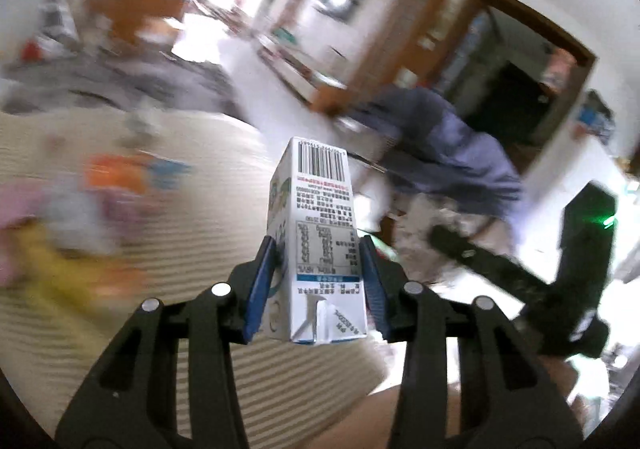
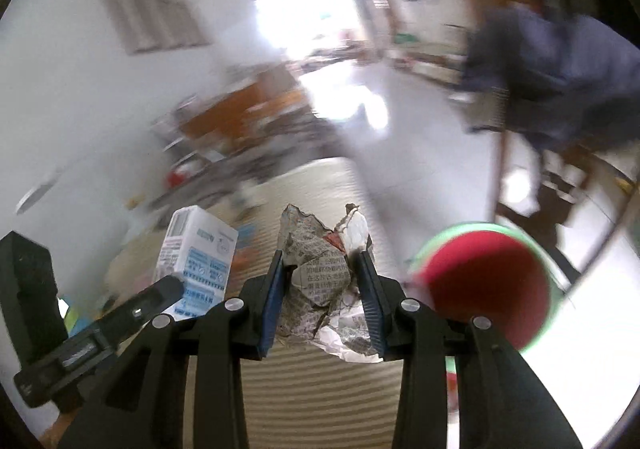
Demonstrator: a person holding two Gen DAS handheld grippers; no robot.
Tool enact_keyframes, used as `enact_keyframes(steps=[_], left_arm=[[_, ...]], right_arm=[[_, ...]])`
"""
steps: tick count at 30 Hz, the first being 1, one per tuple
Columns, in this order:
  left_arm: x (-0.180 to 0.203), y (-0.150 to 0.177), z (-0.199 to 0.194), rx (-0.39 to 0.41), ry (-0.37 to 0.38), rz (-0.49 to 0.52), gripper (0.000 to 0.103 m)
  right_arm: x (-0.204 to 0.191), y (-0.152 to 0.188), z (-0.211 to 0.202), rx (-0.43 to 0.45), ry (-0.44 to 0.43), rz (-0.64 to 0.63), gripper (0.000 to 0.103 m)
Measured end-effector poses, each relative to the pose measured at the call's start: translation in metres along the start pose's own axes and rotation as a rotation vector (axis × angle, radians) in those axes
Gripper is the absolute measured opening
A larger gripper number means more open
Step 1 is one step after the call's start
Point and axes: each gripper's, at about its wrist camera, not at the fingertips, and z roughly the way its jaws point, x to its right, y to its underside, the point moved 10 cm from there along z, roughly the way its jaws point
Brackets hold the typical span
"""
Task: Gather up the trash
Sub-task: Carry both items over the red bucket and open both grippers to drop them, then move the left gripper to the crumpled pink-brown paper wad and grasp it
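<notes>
My left gripper (image 1: 318, 249) is shut on a small white and blue drink carton (image 1: 316, 233), its blue pads pressed on both sides, held above a beige ribbed mat (image 1: 192, 257). The right gripper (image 1: 472, 253) shows as a dark blurred shape at the right of the left wrist view. In the right wrist view my right gripper (image 2: 323, 261) is shut on a crumpled newspaper ball (image 2: 316, 277). The carton (image 2: 196, 257) and the left gripper (image 2: 156, 297) appear at the left there, lifted off the mat (image 2: 320, 389).
Blurred colourful items (image 1: 80, 209) lie on the mat at the left. A round red cushion with a green rim (image 2: 486, 281) sits at the right. A chair draped with blue cloth (image 1: 452, 145) and wooden door frames (image 1: 400, 29) stand beyond, on a pale floor.
</notes>
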Motion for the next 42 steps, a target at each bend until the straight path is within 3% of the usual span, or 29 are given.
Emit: enact_keyframes(steps=[2,6,11,12,14,22,27,33,38,42], left_arm=[[0.025,0.002,0.04,-0.082,0.077,0.001,0.041],[0.047,0.017,0.094,-0.2,0.085,0.061,0.041],[0.067,0.032,0.126,-0.288,0.073,0.156,0.043],[0.071,0.034,0.128,-0.298,0.077,0.159,0.046],[0.071,0.035,0.129,-0.296,0.074,0.157,0.072],[0.061,0.019,0.082,-0.159,0.015,0.181,0.075],[0.033,0.011,0.038,-0.087,-0.072,0.174,0.075],[-0.032,0.015,-0.016,-0.044,-0.21,0.117,0.075],[-0.101,0.01,-0.065,0.002,-0.341,0.03,0.075],[-0.178,-0.014,-0.125,0.097,-0.495,-0.074,0.075]], right_arm=[[0.033,0.0,0.009,-0.015,0.041,0.074,0.035],[0.095,0.006,0.021,-0.031,0.111,0.203,0.035],[0.1,0.008,0.04,-0.017,0.148,0.253,0.037],[0.102,0.009,0.042,-0.007,0.157,0.262,0.041],[0.105,0.008,0.042,0.001,0.17,0.283,0.047],[0.109,0.005,0.035,0.023,0.193,0.272,0.057],[0.066,-0.014,0.019,0.052,0.117,0.218,0.057],[-0.036,-0.029,0.01,0.066,-0.037,0.072,0.058],[-0.112,-0.006,0.033,0.034,-0.134,-0.054,0.064],[-0.138,0.031,0.074,-0.098,-0.134,-0.125,0.065]])
